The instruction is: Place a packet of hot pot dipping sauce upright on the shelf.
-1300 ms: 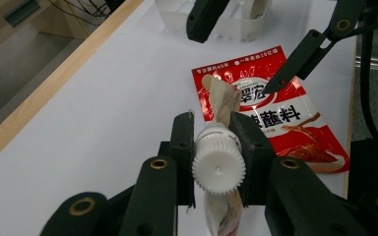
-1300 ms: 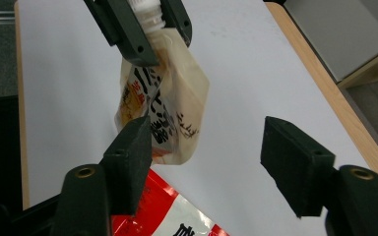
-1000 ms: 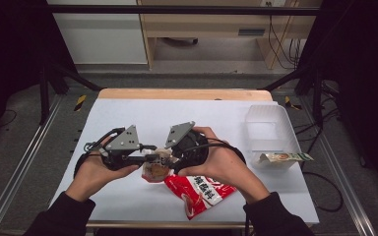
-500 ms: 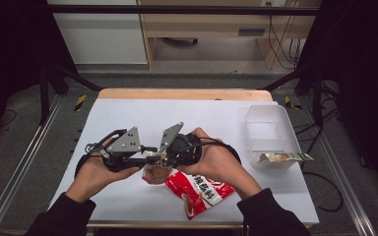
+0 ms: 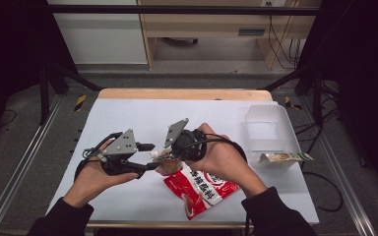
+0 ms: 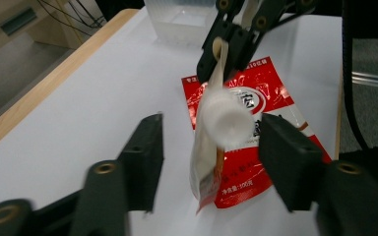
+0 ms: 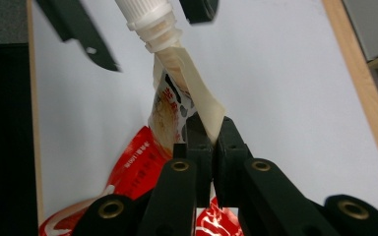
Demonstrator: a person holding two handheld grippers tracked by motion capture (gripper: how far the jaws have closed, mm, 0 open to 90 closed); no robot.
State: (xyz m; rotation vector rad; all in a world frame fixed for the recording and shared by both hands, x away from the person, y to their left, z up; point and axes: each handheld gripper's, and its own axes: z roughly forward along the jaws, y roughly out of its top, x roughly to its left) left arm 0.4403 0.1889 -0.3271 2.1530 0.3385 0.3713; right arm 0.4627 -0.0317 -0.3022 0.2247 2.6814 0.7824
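A beige spouted pouch (image 5: 165, 161) with a white screw cap (image 6: 225, 118) is held up over the white table (image 5: 128, 118). My right gripper (image 7: 210, 130) is shut on the pouch's top edge (image 7: 197, 105), having just closed there. My left gripper (image 6: 216, 147) is open: its jaws have just been opening and stand either side of the cap without touching it. In the high view the left gripper (image 5: 148, 156) and right gripper (image 5: 171, 157) face each other at the table's middle. A red snack packet (image 5: 202, 189) lies flat below them.
A clear plastic tub (image 5: 268, 129) stands at the right side of the table. A small green-and-beige packet (image 5: 283, 157) lies at its front edge. The table's wooden far edge (image 5: 182, 93) runs along the back.
The left gripper's jaws have spread apart off the cap. The right gripper has closed on the pouch's edge and tilted a little. Both hands have stayed in place.
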